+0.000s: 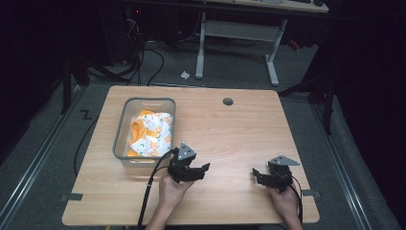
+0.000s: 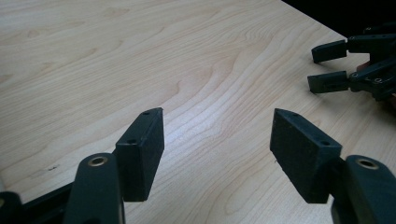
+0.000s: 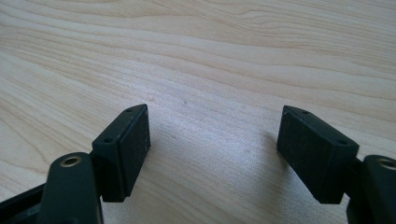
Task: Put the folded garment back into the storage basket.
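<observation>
- Two hands come in from the bottom edge of the high view, each w/ a black two-jaw gripper, both low over the near part of the wooden table.
- Left hand holds the left gripper, just beside the near right corner of the bin; jaws point toward the table's middle and the right gripper.
- Left gripper view: left gripper jaws stand wide apart, nothing btwn them, bare wood grain under them. The other gripper shows at the upper right of that view, near the table edge.
- Right hand holds the right gripper near the table's right near corner; jaws point left, toward the left gripper. The two grippers are apart, w/ bare table btwn them.
- Right gripper view: right gripper jaws also wide, empty, close above the tabletop.
- Grey three-cornered plate sits on top of each gripper; a black cable trails from each back past the near table edge.
- Farther back on the left: clear plastic bin on the table, long side running away from the person.
- Inside it: crumpled white cloth w/ orange print, lying loose. Neither gripper touches it.
- Far side: small round grommet hole in the tabletop, well apart from the bin.
</observation>
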Motion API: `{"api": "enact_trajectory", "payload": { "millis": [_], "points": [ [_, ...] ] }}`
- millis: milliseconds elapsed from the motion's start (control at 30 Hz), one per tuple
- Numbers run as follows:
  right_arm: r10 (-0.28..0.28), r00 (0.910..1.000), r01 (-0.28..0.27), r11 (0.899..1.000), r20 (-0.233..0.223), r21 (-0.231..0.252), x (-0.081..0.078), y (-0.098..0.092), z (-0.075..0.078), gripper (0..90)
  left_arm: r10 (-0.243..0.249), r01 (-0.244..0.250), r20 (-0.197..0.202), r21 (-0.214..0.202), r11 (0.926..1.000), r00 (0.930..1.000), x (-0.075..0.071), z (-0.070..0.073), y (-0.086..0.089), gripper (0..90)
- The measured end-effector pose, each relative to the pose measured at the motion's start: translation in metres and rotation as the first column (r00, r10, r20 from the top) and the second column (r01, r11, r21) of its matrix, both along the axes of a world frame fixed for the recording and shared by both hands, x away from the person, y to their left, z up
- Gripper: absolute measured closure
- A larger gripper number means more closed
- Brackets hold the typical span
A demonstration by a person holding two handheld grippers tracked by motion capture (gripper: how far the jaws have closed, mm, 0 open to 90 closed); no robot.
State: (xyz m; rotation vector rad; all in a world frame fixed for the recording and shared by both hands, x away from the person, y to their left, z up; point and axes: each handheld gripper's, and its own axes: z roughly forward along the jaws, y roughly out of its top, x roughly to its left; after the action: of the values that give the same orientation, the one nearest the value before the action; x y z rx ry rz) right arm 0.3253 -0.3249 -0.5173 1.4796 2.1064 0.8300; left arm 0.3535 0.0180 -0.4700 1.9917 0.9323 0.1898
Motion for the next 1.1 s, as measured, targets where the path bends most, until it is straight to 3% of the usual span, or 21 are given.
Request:
{"api": "enact_trajectory", "payload": {
  "millis": [367, 733, 933, 1100],
  "points": [
    [0.000, 1.0000, 0.000, 1.000, 0.000, 0.000, 0.000, 0.000, 0.000, 25.8, -0.001, 0.003, -0.047, 0.043, 0.9991, 0.9989, 0.005, -0.017, -0.006, 35.4],
    [0.000, 1.0000, 0.000, 1.000, 0.000, 0.000, 0.000, 0.000, 0.000, 25.8, 0.024, -0.020, -0.064, 0.062, 0.9979, 0.9977, 0.008, -0.029, -0.011, 35.5],
    [0.000, 1.0000, 0.000, 1.000, 0.000, 0.000, 0.000, 0.000, 0.000, 25.8, 0.047, -0.046, -0.003, 0.151, 0.9875, 0.9989, 0.007, -0.033, -0.018, 35.4],
    [0.000, 1.0000, 0.000, 1.000, 0.000, 0.000, 0.000, 0.000, 0.000, 25.8, 0.050, -0.048, -0.006, 0.169, 0.9845, 0.9987, 0.007, -0.037, -0.022, 35.4]
  ]
}}
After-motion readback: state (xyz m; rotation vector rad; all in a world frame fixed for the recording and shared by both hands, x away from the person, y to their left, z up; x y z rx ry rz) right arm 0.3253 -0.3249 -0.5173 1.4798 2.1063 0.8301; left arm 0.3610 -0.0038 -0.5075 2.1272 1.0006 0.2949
